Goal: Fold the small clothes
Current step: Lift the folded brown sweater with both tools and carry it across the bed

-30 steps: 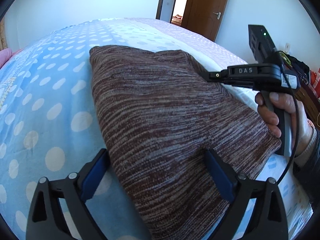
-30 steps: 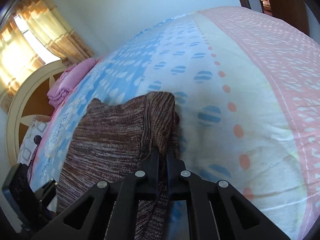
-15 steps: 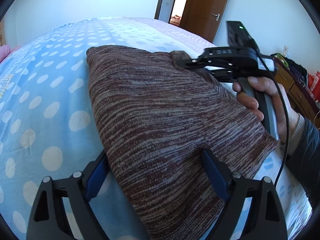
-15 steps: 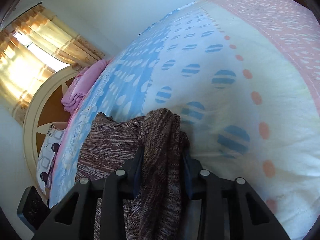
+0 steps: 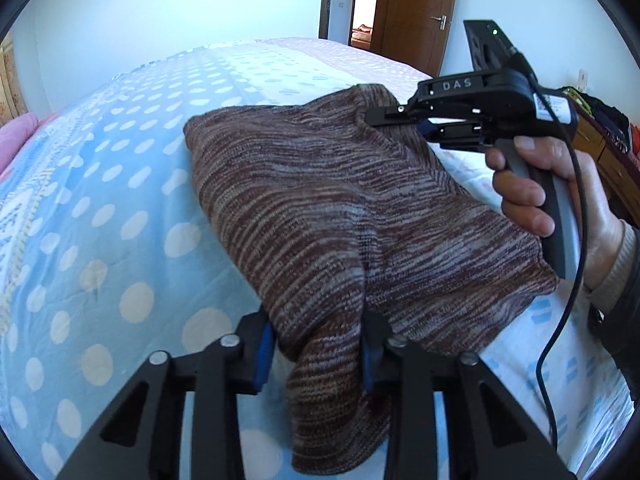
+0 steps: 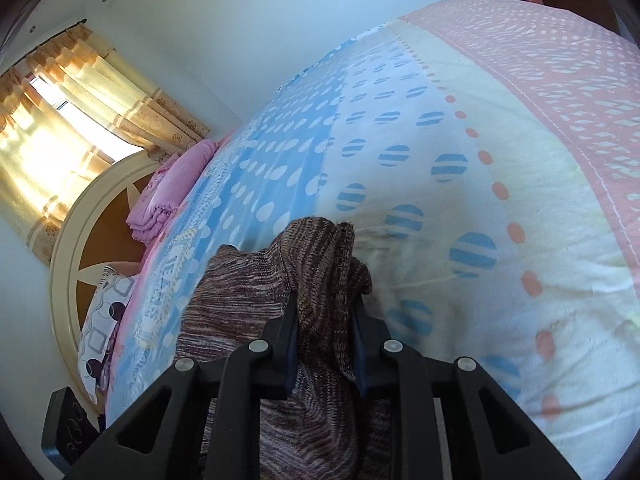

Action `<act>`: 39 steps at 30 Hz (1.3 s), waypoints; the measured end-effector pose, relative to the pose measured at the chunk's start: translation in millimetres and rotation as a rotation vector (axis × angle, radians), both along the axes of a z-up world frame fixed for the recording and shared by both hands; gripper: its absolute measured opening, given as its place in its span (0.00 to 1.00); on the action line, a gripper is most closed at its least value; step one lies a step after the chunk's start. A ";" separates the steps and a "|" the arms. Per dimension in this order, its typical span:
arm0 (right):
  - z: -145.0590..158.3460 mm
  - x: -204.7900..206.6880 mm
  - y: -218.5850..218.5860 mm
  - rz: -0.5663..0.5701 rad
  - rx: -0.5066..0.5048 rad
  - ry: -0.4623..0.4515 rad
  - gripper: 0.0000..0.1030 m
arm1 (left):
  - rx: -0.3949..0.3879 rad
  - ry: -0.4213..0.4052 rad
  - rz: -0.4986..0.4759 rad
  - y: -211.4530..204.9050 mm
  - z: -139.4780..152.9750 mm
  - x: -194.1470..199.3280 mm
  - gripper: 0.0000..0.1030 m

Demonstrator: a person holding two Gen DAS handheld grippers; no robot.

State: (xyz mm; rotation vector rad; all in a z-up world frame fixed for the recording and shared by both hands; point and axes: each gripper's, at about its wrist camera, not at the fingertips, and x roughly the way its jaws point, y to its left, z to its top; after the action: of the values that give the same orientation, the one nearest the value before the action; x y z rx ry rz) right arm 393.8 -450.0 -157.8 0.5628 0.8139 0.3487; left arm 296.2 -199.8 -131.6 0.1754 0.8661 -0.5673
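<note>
Both grippers pinching knit (image 5: 320,208) on bed (image 5: 100,200). Left gripper (image 5: 316,354) jaws closing on bunched near edge; right gripper (image 6: 324,344) jaws closing on far corner, slightly raised. Two-point hold likely to carry edge over for fold.

The letters "DAS" stand in pale print on the black body of the right claw (image 5: 394,117). A red paper sign with the Chinese double-happiness character hangs on the brown door (image 5: 420,8). The small white label on the claw's body is too blurred to read.
</note>
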 end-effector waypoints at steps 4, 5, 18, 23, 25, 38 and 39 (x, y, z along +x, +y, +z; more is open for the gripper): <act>15.6 -15.2 8.8 0.007 0.006 -0.022 0.21 | 0.007 0.007 0.000 1.8 6.8 -8.1 0.30; 18.2 -18.7 10.7 0.008 0.008 -0.024 0.21 | 0.007 0.006 0.001 2.8 9.1 -10.1 0.30; 38.4 -63.1 51.9 0.065 0.042 -0.059 0.21 | 0.013 -0.011 0.017 30.9 26.7 -40.9 0.28; 40.3 -73.8 78.6 0.102 0.056 -0.064 0.21 | 0.015 -0.024 0.040 47.8 32.9 -59.6 0.28; 39.4 -76.8 89.7 0.119 0.062 -0.063 0.21 | 0.017 -0.033 0.052 53.9 35.6 -67.5 0.28; 44.3 -84.7 169.6 0.229 0.090 -0.082 0.21 | 0.015 -0.078 0.151 98.4 50.0 -99.5 0.27; 45.4 -84.7 176.0 0.237 0.093 -0.085 0.21 | 0.016 -0.082 0.159 101.2 50.9 -101.0 0.27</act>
State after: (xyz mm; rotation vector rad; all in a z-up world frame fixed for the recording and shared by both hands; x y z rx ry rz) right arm 309.1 -274.0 -112.4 0.5348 0.7871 0.6268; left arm 195.2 -98.6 -80.6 0.1412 0.7975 -0.4019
